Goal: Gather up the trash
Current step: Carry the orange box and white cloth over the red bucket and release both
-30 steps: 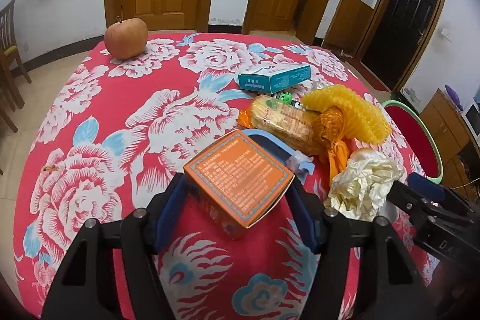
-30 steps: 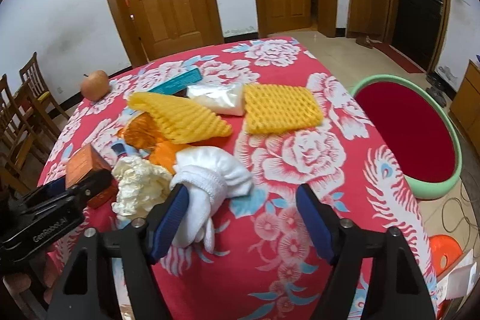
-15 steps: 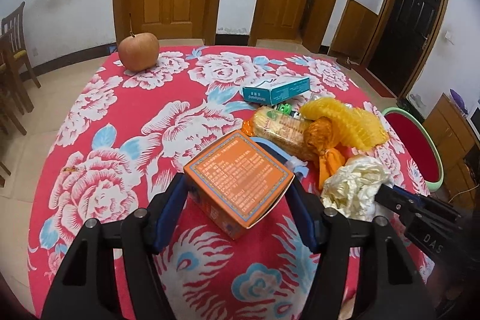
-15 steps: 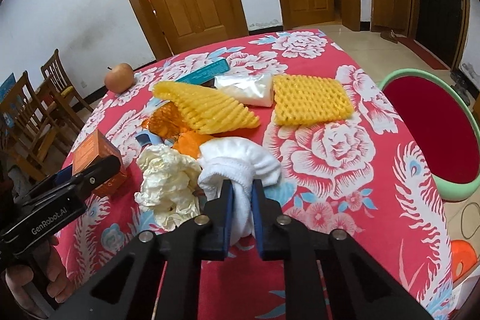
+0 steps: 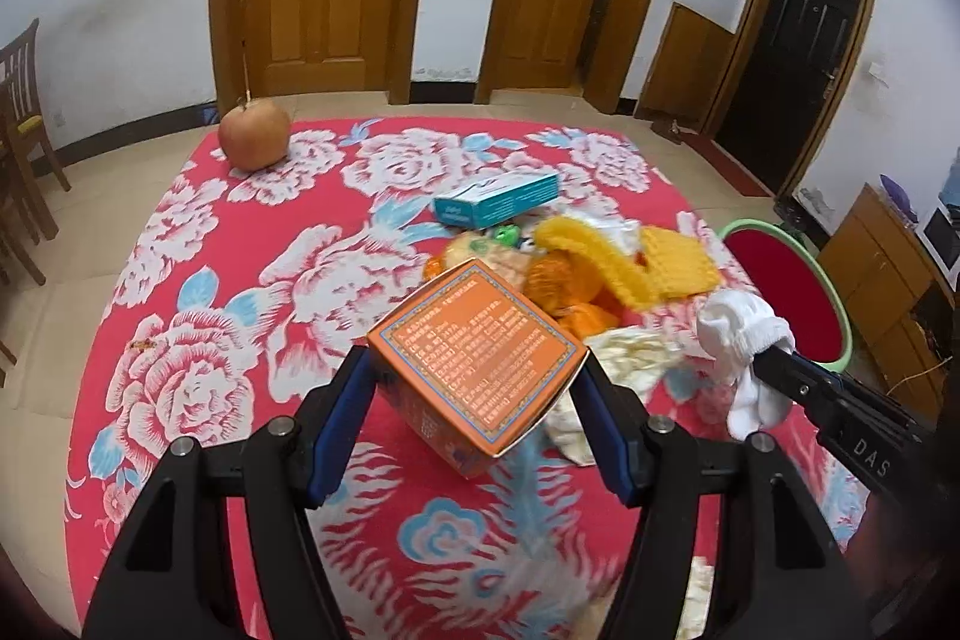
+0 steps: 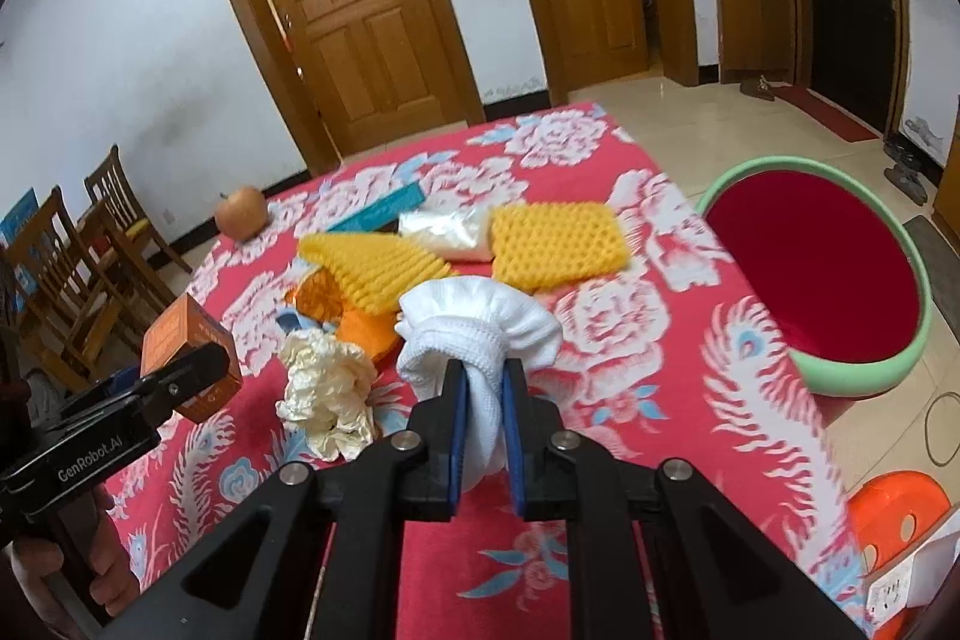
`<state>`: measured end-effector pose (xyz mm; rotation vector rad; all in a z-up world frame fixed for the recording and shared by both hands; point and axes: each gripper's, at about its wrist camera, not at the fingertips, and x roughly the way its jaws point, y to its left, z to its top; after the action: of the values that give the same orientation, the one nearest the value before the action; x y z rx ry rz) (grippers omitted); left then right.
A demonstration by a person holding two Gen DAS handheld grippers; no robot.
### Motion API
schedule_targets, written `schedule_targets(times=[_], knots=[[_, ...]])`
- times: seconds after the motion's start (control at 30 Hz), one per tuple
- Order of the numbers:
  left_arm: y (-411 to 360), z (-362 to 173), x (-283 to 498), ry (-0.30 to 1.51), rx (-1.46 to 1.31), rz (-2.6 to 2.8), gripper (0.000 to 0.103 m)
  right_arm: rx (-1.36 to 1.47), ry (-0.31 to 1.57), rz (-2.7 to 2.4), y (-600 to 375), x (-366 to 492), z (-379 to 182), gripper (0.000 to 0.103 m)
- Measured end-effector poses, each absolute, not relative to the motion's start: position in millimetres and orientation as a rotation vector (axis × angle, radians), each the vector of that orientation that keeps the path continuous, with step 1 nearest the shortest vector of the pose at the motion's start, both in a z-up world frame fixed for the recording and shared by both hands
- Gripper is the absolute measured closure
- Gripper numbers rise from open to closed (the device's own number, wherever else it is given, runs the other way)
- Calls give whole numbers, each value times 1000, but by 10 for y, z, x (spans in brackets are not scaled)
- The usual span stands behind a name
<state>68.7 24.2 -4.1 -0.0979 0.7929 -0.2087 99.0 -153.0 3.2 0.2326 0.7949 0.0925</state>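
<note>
While my left gripper [image 5: 477, 391] clamps the orange box [image 5: 477, 361] above the floral tablecloth [image 5: 198, 316], my right gripper [image 6: 483, 403] pinches the white sock [image 6: 474, 340], also lifted; crumpled paper [image 6: 327, 388] and yellow foam nets [image 6: 555, 244] lie on the cloth; green basin [image 6: 867, 364] beside table.

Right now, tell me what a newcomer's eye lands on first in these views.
The orange box clamped in the left tool, lifted above the red floral tablecloth. Next, the white foam net pinched in the right tool. Behind them lies a yellow and orange litter pile mid-table, and an apple at the far corner.
</note>
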Motion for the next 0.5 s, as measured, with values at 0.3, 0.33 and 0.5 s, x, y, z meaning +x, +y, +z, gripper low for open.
schedule_targets(times=[0.3,0.33,0.5], knots=[[-100,243,593,742,-38,-263,37,276,718,44,-1902,796,228,90],[-163,271,596,739,-29,-274,37,282,710,35,-1952,781,242,90],[-440,347,667,750,-9,-335,37,311,683,-9,-2240,753,286,90]])
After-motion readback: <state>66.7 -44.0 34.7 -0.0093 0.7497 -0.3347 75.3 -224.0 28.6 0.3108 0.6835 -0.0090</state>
